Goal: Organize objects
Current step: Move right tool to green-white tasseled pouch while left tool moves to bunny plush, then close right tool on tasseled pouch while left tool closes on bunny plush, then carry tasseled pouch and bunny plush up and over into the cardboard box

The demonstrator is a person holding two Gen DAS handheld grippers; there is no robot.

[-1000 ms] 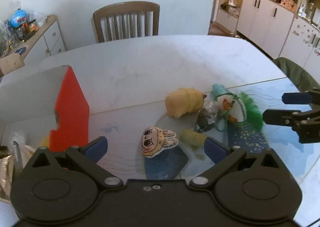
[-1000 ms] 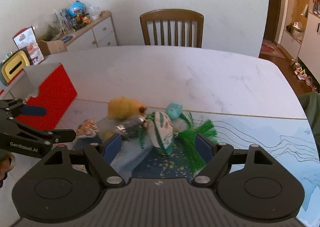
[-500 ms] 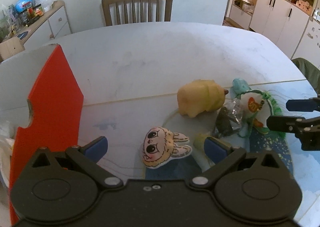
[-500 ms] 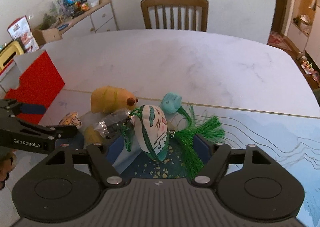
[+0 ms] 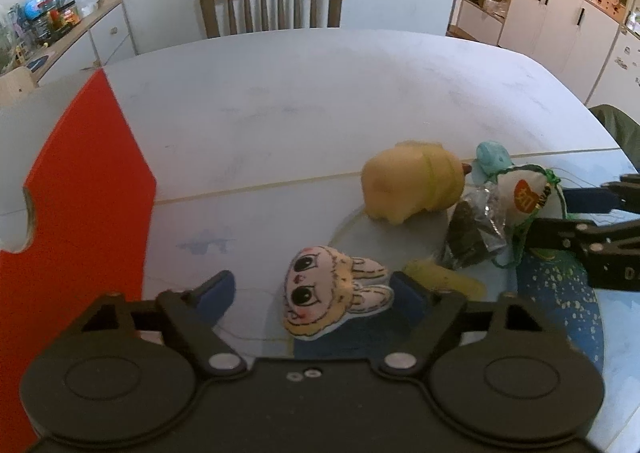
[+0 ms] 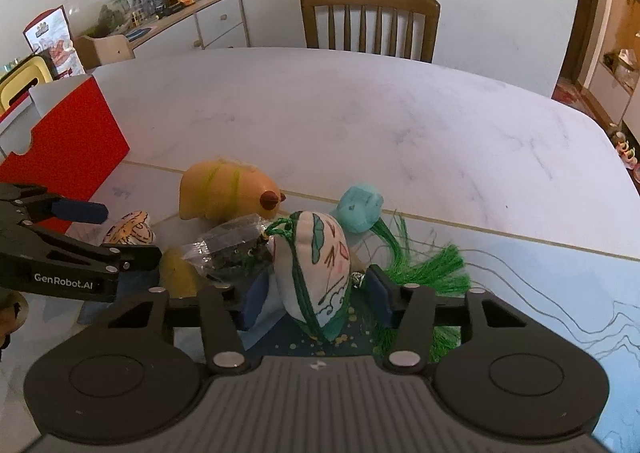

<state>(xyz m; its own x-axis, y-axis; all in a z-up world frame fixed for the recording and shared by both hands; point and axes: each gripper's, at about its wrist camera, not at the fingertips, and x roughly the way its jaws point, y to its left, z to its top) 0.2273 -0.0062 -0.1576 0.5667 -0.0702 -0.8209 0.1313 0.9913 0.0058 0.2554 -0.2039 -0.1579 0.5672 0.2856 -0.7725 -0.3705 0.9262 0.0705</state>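
Note:
A flat bunny-face plush (image 5: 328, 295) lies between the fingers of my open left gripper (image 5: 312, 289), nothing touching it. To its right sit a yellow plush animal (image 5: 416, 181), a clear bag of dark bits (image 5: 472, 237), a small yellow piece (image 5: 440, 277) and a teal toy (image 5: 492, 157). The white embroidered sachet (image 6: 316, 273) with a green tassel (image 6: 432, 273) stands on edge. My right gripper (image 6: 318, 297) has narrowed its fingers onto the sachet's two sides. The left gripper (image 6: 128, 233) shows at the left, around the bunny plush (image 6: 132, 229).
A red and white box (image 5: 80, 193) stands close on the left, its flap open. The toys rest on a blue patterned mat (image 5: 560, 313) on the white marble table (image 5: 320, 93). A wooden chair (image 6: 370, 21) is at the far side, a cluttered sideboard (image 6: 180, 13) far left.
Both grippers moved forward and down toward the toys. The right fingers narrowed from wide open onto the sachet. The bunny plush now lies between the left fingers.

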